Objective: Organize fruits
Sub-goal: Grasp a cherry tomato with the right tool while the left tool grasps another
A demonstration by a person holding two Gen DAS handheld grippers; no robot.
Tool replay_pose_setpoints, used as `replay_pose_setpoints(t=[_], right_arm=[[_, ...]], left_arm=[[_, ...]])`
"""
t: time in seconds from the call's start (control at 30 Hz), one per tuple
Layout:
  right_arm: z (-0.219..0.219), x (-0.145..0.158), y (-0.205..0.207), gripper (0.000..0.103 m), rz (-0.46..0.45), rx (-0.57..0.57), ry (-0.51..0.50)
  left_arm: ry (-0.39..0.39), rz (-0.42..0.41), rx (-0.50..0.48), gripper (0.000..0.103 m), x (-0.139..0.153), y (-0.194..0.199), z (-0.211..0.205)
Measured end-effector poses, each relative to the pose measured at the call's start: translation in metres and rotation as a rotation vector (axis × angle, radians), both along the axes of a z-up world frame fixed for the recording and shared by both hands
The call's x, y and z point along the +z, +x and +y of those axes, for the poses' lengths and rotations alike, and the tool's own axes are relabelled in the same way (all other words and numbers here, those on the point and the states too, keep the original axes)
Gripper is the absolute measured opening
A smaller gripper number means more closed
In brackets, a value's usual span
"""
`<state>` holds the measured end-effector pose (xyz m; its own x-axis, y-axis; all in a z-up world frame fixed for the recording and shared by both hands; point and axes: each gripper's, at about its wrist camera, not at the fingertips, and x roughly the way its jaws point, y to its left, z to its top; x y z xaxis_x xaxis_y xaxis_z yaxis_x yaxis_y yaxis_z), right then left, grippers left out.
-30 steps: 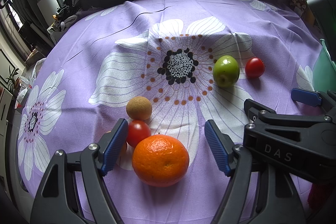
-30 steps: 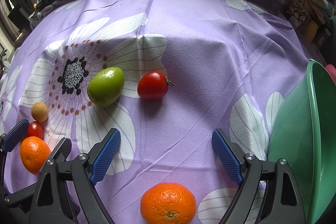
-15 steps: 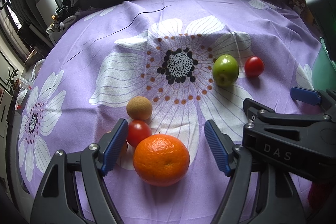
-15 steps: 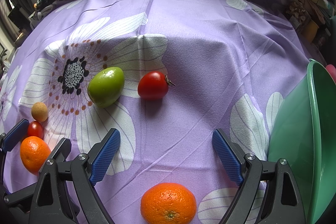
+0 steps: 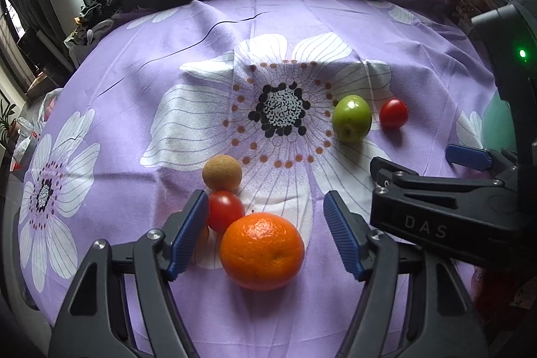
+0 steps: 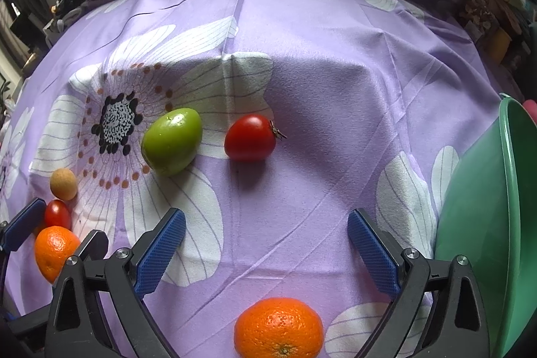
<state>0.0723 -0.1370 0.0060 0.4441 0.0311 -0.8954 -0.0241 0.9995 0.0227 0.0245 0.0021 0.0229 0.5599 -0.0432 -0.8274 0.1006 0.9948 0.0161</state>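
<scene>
Bowl point(image 6: 483, 223) | right view only | second orange point(image 6: 278, 329) likewise

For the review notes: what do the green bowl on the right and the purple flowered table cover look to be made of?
Green bowl: probably plastic, going by its even colour, thin rolled rim and soft satin sheen; glass or ceramic looks unlikely.
Purple cover: woven fabric with a matte, finely grained surface. It shows fold creases and wrinkles, and the white flower pattern looks printed on. The fibre cannot be told.
</scene>
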Motion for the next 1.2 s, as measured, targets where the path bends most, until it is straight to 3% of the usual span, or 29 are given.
replay_pose_setpoints(t=[0.07, 0.23, 0.3, 0.37, 0.43, 0.53, 0.63, 0.8, 0.93, 1.2], right_arm=[[-0.006, 0.009, -0.001, 0.075, -0.010, 0.027, 0.090], [-0.024, 0.051, -0.014, 0.070, -0.116, -0.004, 0.239], [-0.028, 0.066, -0.014, 0.061, -0.149, -0.008, 0.304], [-0.032, 0.071, -0.008, 0.045, -0.141, -0.011, 0.386], [-0.036, 0.071, 0.001, 0.041, -0.124, -0.032, 0.431], [-0.041, 0.066, 0.016, 0.032, -0.098, -0.095, 0.422], [-0.044, 0.056, 0.026, 0.031, -0.068, -0.099, 0.429], [-0.039, 0.031, 0.035, 0.031, -0.002, -0.099, 0.421], [-0.037, 0.019, 0.037, 0.031, 0.031, -0.118, 0.378], [-0.038, 0.007, 0.040, 0.031, 0.051, -0.141, 0.393]], left_arm=[[-0.045, -0.041, -0.002, 0.067, 0.013, -0.003, 0.005], [-0.259, -0.122, 0.028, 0.067, 0.046, -0.013, 0.030], [-0.334, -0.109, 0.038, 0.063, 0.049, -0.009, 0.036], [-0.373, -0.078, 0.037, 0.055, 0.050, 0.000, 0.035], [-0.403, -0.059, 0.044, 0.048, 0.054, 0.010, 0.031], [-0.448, -0.041, -0.001, 0.044, 0.063, 0.023, 0.025], [-0.431, -0.070, 0.037, 0.044, 0.066, 0.020, 0.034], [-0.393, -0.022, 0.138, 0.037, 0.046, 0.019, 0.056], [-0.447, 0.003, 0.200, 0.036, 0.035, 0.000, 0.079], [-0.454, 0.081, 0.138, 0.030, 0.025, 0.010, 0.062]])
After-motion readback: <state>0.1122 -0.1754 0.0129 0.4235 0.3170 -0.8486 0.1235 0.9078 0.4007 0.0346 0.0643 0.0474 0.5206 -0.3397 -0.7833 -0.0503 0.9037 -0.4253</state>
